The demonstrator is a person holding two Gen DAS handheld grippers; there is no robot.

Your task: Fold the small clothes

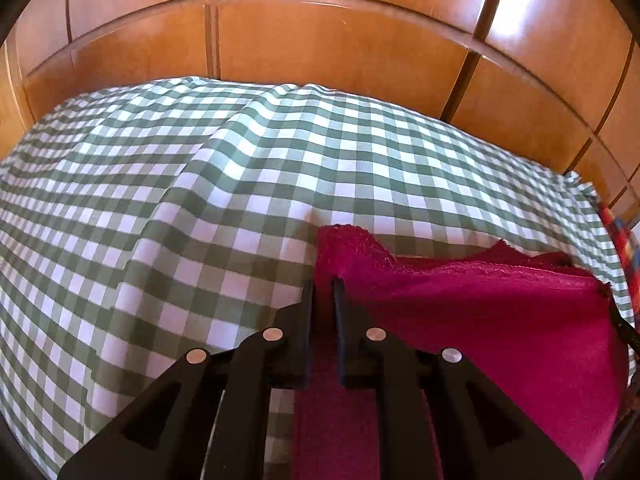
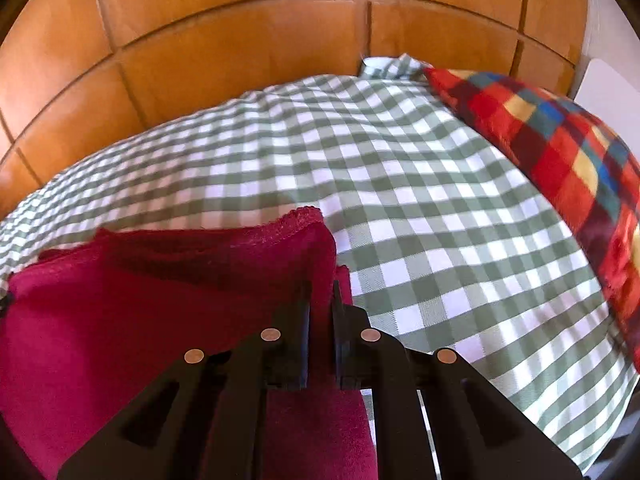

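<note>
We see the left claw (image 1: 323, 284) low in the centre of its own view, its black fingers (image 1: 306, 320) drawn close together and clamped on the left corner of a crimson cloth (image 1: 480, 320). The fabric runs up between the fingers and peaks just above their tips, its scalloped edge showing there. From that corner the cloth spreads toward the lower right of the frame, where it fills most of that quarter.

In the right wrist view we find the mirror of this — the right claw (image 2: 321, 286) sits low in the centre, clenched on the cloth's right corner, with the crimson cloth (image 2: 140, 300) stretching away to the lower left. A fold lies across its upper part, so the fabric looks doubled near the top edge.

The cloth lies on a green-and-white checked cover (image 1: 200, 200), rumpled into long ridges in the left wrist view; we cannot tell what it covers. Beyond it, across the top of both frames, stands a glossy panelled wooden wall (image 1: 320, 40) with bright reflections. In the right wrist view a red, blue and yellow plaid blanket (image 2: 560, 152) lies along the right edge, resting on the checked cover (image 2: 440, 220).
</note>
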